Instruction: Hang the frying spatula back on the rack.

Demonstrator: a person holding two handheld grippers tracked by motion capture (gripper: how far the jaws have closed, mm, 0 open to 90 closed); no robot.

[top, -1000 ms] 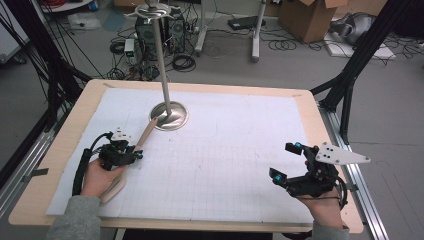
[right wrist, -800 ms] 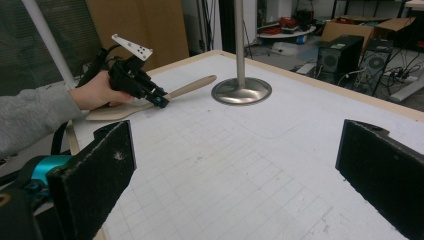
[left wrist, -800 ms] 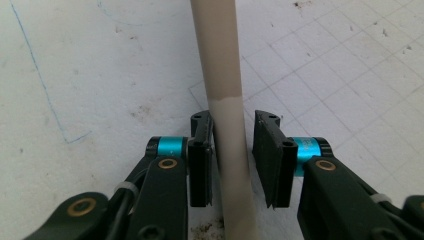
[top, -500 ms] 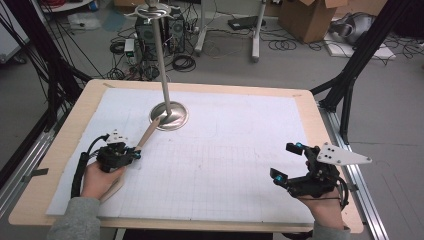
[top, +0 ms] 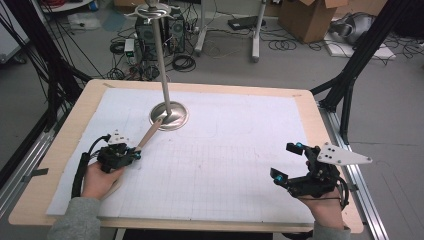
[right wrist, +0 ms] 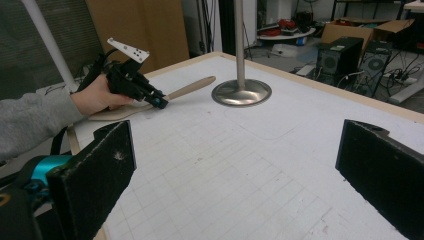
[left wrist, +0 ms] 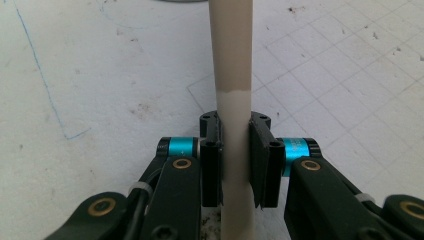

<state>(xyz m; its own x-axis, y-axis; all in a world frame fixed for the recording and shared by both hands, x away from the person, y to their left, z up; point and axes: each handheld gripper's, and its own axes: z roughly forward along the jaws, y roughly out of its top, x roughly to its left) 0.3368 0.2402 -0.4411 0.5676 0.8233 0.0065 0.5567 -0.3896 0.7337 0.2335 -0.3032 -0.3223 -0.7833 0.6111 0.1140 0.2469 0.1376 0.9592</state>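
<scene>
A long pale wooden utensil lies on the white gridded sheet. The tip of its handle reaches the round base of a metal stand. My left gripper is shut on the handle, its two black pads pressing each side in the left gripper view. In the right gripper view the left gripper grips the handle, while the broad end lies under the hand. At the table's near right my right gripper stands open, its pads far apart over bare sheet.
The stand's thin pole rises from its base at the back left of the sheet. The wooden table rim runs just right of the right gripper. Cables, computer cases and cardboard boxes are on the floor beyond the table.
</scene>
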